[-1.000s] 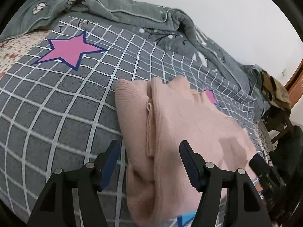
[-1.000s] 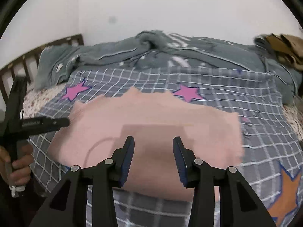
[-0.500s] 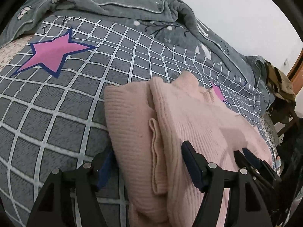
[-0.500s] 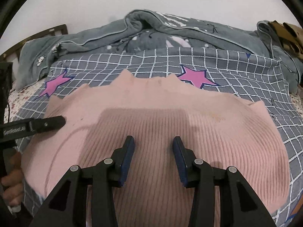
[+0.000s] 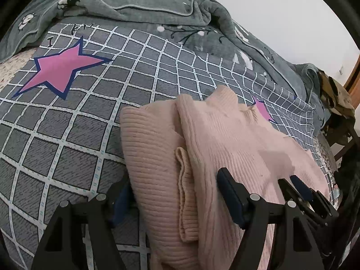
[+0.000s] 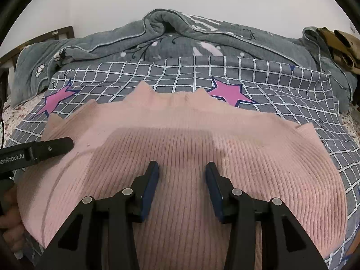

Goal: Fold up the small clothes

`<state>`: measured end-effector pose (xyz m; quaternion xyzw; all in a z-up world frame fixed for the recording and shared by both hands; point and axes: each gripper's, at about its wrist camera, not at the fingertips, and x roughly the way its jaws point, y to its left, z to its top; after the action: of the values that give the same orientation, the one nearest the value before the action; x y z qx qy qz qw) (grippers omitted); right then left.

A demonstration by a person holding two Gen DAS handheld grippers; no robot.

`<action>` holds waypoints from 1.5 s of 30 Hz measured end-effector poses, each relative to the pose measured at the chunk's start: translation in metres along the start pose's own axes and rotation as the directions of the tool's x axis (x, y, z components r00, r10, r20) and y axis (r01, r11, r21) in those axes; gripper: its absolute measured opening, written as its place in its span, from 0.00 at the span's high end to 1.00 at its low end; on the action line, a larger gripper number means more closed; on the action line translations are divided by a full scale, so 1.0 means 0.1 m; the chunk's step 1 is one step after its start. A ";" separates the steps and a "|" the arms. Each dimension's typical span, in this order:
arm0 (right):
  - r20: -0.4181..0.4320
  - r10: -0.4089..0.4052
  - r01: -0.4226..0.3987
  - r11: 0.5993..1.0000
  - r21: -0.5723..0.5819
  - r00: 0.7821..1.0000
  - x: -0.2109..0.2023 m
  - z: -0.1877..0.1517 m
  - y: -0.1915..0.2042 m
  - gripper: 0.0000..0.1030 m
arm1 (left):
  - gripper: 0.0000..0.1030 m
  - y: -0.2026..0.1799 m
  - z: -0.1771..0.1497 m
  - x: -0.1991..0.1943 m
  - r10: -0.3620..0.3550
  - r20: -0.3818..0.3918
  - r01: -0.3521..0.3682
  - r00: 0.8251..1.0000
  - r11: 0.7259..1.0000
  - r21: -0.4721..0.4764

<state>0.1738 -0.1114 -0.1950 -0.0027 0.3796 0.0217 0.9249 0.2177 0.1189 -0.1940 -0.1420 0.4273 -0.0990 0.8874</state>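
Observation:
A pink ribbed sweater lies folded on the bed, a sleeve doubled over along its left side. My left gripper is open and straddles that left edge. One finger is beside the edge and partly hidden by it; the other rests on top of the knit. In the right wrist view one finger of my left gripper shows at the left. My right gripper stands open low over the sweater's near middle, nothing pinched between its pads. Its tips also show in the left wrist view.
The sweater lies on a grey checked bedspread with pink stars. A crumpled grey blanket runs along the wall. Brown clothing sits on a chair at the right. A person's hand holds the left tool.
Both grippers came down closer to the sweater, which was blurred in motion and now lies still and flat. The left jaws stand a little wider.

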 end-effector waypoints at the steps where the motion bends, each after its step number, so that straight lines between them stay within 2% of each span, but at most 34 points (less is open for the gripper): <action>1: -0.004 0.005 -0.005 1.000 0.003 1.000 -0.01 0.00 -0.01 0.59 | 0.35 0.00 0.00 0.00 0.002 -0.004 -0.002 1.000 1.000 -0.003; 4: -0.012 0.017 -0.017 1.000 0.006 1.000 -0.06 -0.01 -0.02 0.59 | 0.44 -0.01 -0.01 -0.04 0.000 -0.014 0.000 1.000 1.000 -0.016; 7: -0.018 0.030 -0.030 0.999 0.011 0.999 -0.12 -0.04 -0.04 0.59 | 0.46 -0.02 -0.05 -0.08 0.002 -0.022 -0.003 1.000 1.000 -0.025; 12: -0.017 0.049 -0.049 0.999 0.006 0.999 -0.26 -0.11 -0.07 0.59 | 0.46 -0.03 -0.15 -0.15 0.000 -0.024 -0.001 1.000 0.999 -0.034; 22: 0.010 0.015 -0.014 0.998 -0.063 1.000 -0.41 -0.27 0.00 0.58 | 0.42 -0.08 -0.23 -0.21 0.030 -0.021 -0.031 0.999 0.999 -0.018; 40: 0.023 -0.002 0.003 0.998 -0.057 1.000 -0.31 -0.24 0.04 0.56 | 0.37 -0.07 -0.17 -0.10 0.006 -0.016 -0.006 1.000 1.000 -0.003; 42: 0.024 -0.005 0.007 0.997 -0.077 1.000 -0.29 -0.24 0.06 0.56 | 0.39 -0.07 -0.15 -0.09 0.009 -0.020 -0.009 1.000 1.000 -0.012; 45: 0.012 0.002 -0.001 0.997 -0.078 1.000 -0.29 -0.22 0.04 0.56 | 0.53 -0.06 -0.13 -0.10 0.013 -0.019 -0.014 1.000 0.999 -0.032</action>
<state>0.1370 -0.1086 -0.1903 -0.0386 0.3727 0.0372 0.9264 0.2013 0.1138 -0.1922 -0.1524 0.4383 -0.0874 0.8815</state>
